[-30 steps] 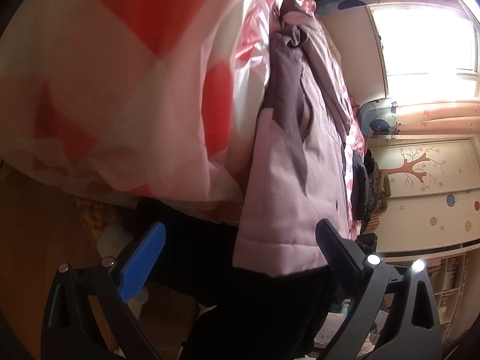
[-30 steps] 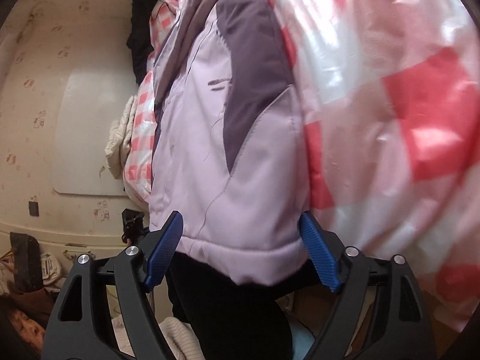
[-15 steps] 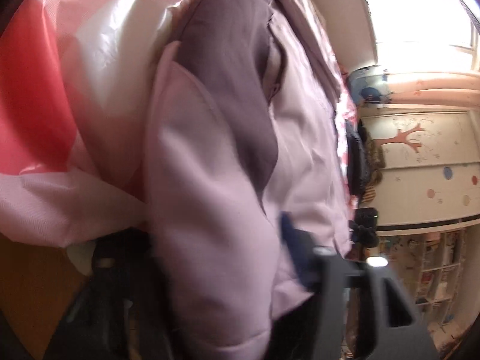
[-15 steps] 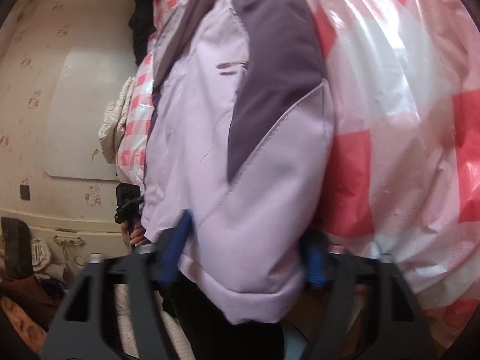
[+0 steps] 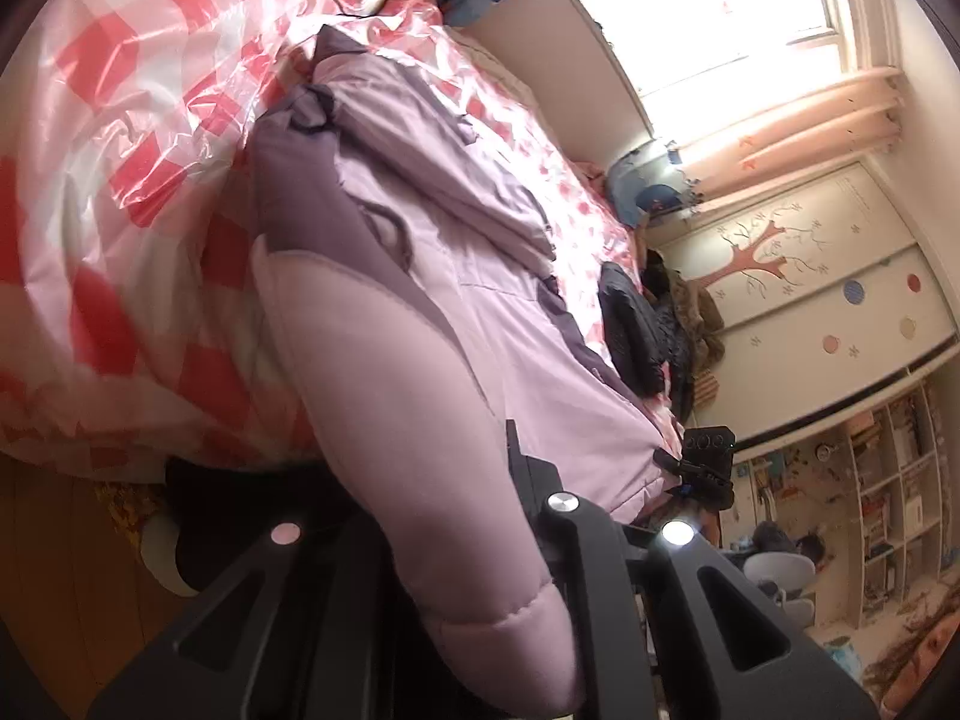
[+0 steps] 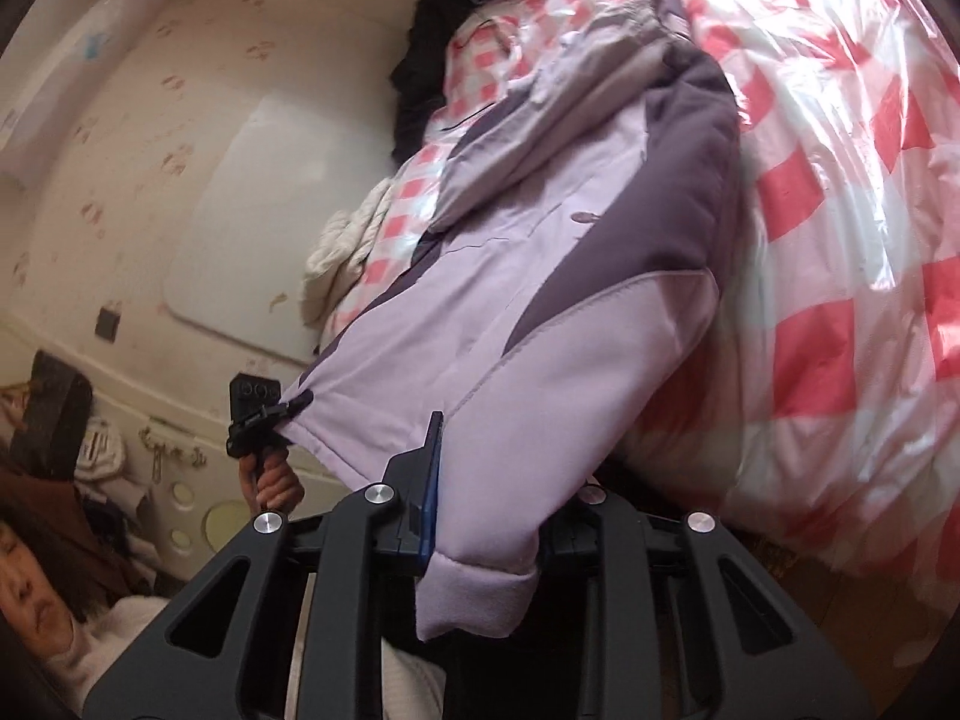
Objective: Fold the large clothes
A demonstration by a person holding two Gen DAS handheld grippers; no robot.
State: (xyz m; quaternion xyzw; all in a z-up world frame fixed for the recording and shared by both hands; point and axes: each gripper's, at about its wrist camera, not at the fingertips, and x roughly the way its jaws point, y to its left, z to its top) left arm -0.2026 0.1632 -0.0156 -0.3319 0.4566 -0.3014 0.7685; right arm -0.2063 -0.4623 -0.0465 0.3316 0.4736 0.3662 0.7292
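Observation:
A lilac padded jacket (image 5: 456, 276) with dark purple panels lies on a bed with a red-and-white check cover (image 5: 120, 138). In the left wrist view my left gripper (image 5: 426, 468) is shut on the jacket's near sleeve end, which bulges out between the fingers. My right gripper (image 6: 504, 480) has its jaws closing on the other sleeve cuff of the jacket (image 6: 540, 276), pads pressing the fabric. Each view also shows the other gripper small at the jacket's far lower edge: right gripper (image 5: 702, 468), left gripper (image 6: 258, 414) with a hand (image 6: 270, 480) under it.
Clear plastic covers the check bedding (image 6: 840, 180). Dark clothes (image 5: 636, 324) are piled at one bed edge, a white knit (image 6: 336, 252) at the other. A wardrobe with a tree picture (image 5: 780, 276), shelves (image 5: 888, 480) and a bright window (image 5: 720, 18) stand beyond. Wooden floor (image 5: 54, 570) lies below.
Both grippers went from open around the sleeve ends to shut on them. Both rose, and the views now look down over the jacket and bed.

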